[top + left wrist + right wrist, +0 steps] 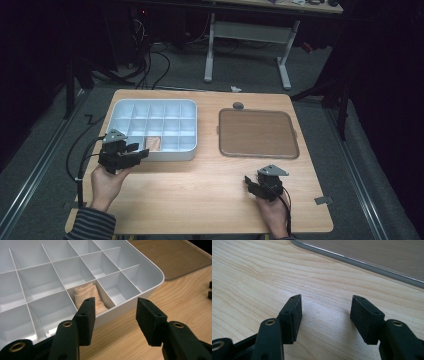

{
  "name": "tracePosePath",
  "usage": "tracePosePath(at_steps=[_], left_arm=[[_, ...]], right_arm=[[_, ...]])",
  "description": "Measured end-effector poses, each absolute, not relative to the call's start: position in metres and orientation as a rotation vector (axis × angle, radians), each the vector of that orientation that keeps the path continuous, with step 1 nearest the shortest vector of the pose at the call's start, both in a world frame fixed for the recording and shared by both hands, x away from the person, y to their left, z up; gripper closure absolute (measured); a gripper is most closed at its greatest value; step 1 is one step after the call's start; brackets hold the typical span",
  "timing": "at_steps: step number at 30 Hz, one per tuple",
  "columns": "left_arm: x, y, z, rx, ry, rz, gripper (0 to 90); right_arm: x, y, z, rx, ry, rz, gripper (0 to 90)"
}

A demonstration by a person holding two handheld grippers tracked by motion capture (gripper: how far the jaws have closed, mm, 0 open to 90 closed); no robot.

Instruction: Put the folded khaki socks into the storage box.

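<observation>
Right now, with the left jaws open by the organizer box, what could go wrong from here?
1. The folded cloth sits in a front-row compartment of the box, apparently just put there; it reaches about to the divider tops, so it may spring up or catch the left gripper as it pulls away.
2. That gripper hangs over the box's near wall, so a careless pull back could nudge the light box across the table.
3. The lid lies apart, by the right gripper; closing could pinch cloth that stands proud.

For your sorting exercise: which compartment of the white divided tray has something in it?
The front-row compartment, third from the left in the high view: it holds a folded beige cloth; the others are bare.
</observation>
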State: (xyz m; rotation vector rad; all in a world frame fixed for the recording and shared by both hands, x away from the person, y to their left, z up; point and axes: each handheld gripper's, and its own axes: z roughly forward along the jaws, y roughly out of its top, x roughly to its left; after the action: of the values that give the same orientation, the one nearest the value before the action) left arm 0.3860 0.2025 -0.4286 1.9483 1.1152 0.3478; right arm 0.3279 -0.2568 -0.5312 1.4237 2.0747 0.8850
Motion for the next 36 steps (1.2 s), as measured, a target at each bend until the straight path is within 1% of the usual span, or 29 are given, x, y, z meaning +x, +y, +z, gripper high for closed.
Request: tracePosePath(at_steps=[15,20,36], left_arm=[[0.374,0.204,-0.434,1.924,1.115,0.330,49.3],[0.372,0.203,-0.435,1.937,1.116,0.349,49.0],[0.366,0.200,-0.446,1.942,1.120,0.332,47.5]], right_arm=[[0.328,-0.257,-0.531,1.424,2.075,0.885,43.1],[0.328,-0.257,-0.531,1.423,2.075,0.885,43.1],[0.328,-0.257,-0.531,1.423,2.074,0.885,43.1]])
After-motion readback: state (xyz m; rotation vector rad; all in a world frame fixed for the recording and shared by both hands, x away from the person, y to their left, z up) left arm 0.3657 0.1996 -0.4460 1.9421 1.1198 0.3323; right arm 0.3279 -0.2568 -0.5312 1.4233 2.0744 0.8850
